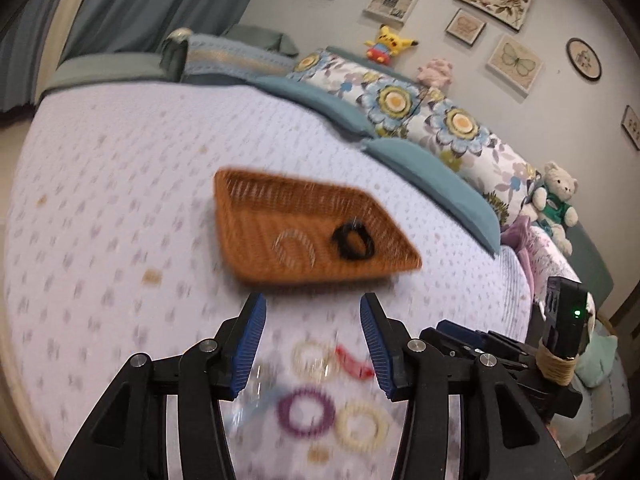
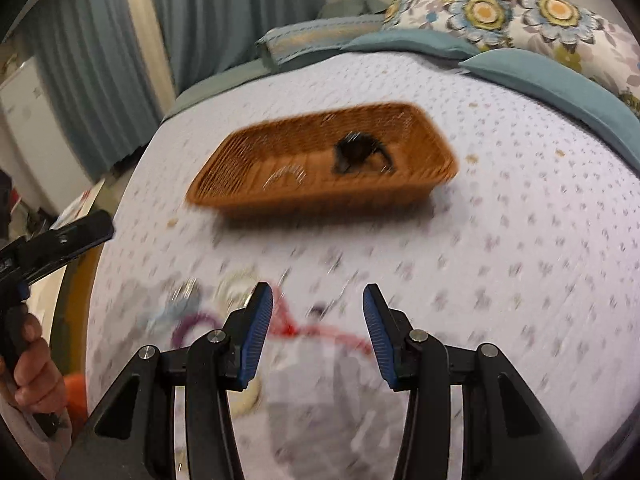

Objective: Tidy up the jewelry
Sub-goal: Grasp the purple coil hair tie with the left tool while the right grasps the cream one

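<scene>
Since the loose rings on the bed (image 1: 100, 184) look light, springy and small, each is best pinched across its band. Purple ring (image 1: 306, 412) and cream ring (image 1: 362, 426) lie just below the left claw (image 1: 313, 312), which gapes empty. Right claw (image 2: 318, 304), also wide and empty, hovers over a red clip (image 2: 344, 338). Basket (image 1: 256, 200) sits beyond, holding a black tie (image 1: 354, 240).

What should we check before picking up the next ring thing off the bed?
1. Left gripper open and empty: ok.
2. Right gripper open and empty: ok.
3. Basket has room: ok; only the black hair tie and a clear ring lie inside.
4. Purple ring below the left fingers, apart from the cream ring: ok.
5. Sharp view: not ok, both blurred.
</scene>
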Motion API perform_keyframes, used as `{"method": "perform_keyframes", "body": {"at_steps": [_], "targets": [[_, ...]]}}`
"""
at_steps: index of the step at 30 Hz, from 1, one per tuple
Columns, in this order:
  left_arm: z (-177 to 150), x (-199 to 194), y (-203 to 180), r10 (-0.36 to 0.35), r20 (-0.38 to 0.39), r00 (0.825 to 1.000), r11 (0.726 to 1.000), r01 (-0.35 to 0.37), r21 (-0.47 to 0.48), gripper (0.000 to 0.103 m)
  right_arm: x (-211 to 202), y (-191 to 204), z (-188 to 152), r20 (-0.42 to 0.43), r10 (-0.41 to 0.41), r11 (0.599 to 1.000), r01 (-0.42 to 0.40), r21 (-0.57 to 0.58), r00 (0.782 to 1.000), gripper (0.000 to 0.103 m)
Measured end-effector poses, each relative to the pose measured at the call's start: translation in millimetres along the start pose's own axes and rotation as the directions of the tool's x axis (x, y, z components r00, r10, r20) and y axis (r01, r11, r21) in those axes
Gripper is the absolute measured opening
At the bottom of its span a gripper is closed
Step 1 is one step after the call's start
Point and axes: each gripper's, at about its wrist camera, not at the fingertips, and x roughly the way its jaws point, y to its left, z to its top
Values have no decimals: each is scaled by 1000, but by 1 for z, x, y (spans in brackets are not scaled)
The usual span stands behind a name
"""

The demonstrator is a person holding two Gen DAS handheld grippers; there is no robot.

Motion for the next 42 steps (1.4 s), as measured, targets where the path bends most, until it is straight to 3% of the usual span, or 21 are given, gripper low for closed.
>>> {"method": "perform_keyframes", "body": {"at_steps": [6, 12, 27, 30, 34, 42], "targets": [[-54, 7, 21, 24, -113, 993, 995, -36, -98, 50, 4, 24, -33, -39, 33, 999, -34, -42, 999, 49], [-79, 29, 20, 41, -193, 980, 994, -59, -90, 50, 15, 25, -40, -65, 52, 997, -55, -44, 997, 49], [-73, 62, 11, 77, -228, 971, 993, -94, -65, 45, 34, 39, -46, -128, 60, 992, -74, -106, 990, 49], [-73, 65, 11, 109, -231, 967, 991, -123, -47, 37, 38, 42, -47, -136, 44, 991, -60, -116, 990, 49], [-74, 68, 9, 150, -233, 961, 987, -158, -18, 25, 42, 47, -48, -145, 7, 989, -28, -146, 989, 44], [-75, 71, 3, 185, -234, 955, 983, -182, 35, 24, 43, 46, -48, -146, -14, 988, -9, -154, 989, 28]]}}
